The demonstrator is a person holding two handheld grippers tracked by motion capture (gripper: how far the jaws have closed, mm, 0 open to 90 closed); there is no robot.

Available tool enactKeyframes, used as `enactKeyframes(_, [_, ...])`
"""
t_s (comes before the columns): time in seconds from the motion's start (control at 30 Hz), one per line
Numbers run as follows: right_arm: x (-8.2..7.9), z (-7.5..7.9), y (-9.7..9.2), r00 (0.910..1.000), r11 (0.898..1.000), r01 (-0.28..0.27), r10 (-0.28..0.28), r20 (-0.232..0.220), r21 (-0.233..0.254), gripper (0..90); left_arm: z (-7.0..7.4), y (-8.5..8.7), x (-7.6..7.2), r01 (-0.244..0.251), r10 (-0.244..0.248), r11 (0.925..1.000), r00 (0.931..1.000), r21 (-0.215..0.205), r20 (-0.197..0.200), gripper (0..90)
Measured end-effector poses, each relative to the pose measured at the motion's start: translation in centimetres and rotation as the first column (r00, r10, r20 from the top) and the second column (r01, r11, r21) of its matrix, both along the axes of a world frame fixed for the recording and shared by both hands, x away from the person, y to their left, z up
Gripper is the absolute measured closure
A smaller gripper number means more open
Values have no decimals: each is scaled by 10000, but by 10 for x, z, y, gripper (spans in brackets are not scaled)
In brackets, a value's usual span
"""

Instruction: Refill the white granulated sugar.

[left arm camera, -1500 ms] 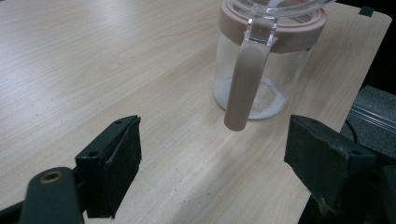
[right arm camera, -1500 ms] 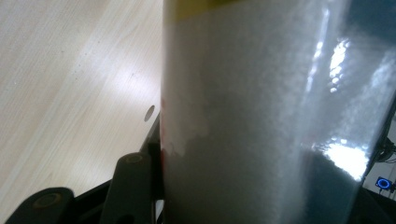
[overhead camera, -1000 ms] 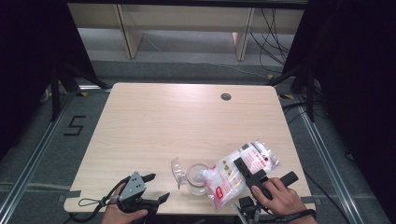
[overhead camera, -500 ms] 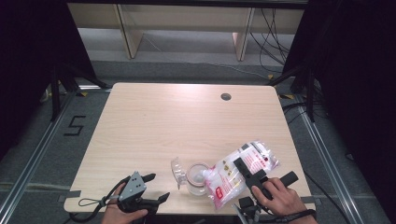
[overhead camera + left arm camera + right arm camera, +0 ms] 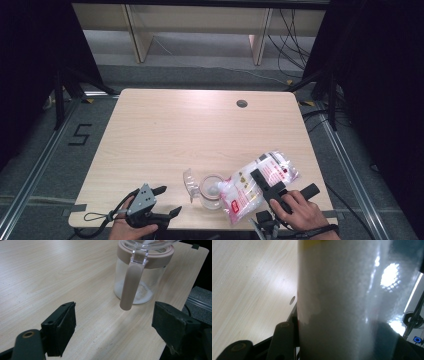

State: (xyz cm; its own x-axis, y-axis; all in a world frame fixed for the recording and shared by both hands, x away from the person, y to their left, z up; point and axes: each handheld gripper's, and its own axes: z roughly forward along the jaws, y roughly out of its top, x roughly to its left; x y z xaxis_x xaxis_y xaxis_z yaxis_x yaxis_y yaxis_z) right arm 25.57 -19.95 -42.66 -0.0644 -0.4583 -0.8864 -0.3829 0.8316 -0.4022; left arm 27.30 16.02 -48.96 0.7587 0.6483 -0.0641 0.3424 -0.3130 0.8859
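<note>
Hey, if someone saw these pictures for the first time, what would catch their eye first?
Probably the bag of white grains, tipped over a clear jar near the table's front edge and clamped in the right tongs. The jar has a pinkish collar and handle, with some white grains at its bottom. At the front left, the left tongs stand open, aimed at the jar.

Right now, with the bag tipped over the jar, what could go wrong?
1. The bag of white grains meets the jar only at its mouth, so grains may spill onto the table.
2. The jar stands free near the table's front edge; the left hand-held gripper is open beside it, so a nudge could shift it.
3. The right hand-held gripper clamps a soft bag that could slip.
</note>
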Motion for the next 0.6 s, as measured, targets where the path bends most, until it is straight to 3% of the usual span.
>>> enactKeyframes(0.03, [2, 2, 0, 9993, 9990, -339, 342, 119, -293, 559, 0, 0, 0, 4, -4, 10000, 10000, 5, 6, 189])
enactKeyframes(0.3, [2, 1, 0, 9992, 9989, -383, 386, 89, -262, 561, 0, 0, 0, 11, -11, 10000, 10000, -35, -1, 189])
enactKeyframes(0.33, [0, -1, 0, 10000, 10000, -59, 59, -27, -13, 560, 0, 0, 0, 14, -14, 10000, 10000, -37, -1, 189])
enactKeyframes(0.37, [3, 0, 0, 9994, 9989, -346, 348, 70, -316, 561, 0, 0, 0, 9, -9, 10000, 10000, -50, -11, 189])
enactKeyframes(0.57, [2, 0, -1, 9999, 9999, -141, 141, -18, -85, 562, 2, 1, -1, -40, 40, 10000, 10000, 49, 8, 189])
enactKeyframes(0.6, [3, 2, -1, 9993, 9991, -344, 347, 109, -264, 562, 2, 1, -1, -55, 55, 10000, 10000, 37, -6, 189])
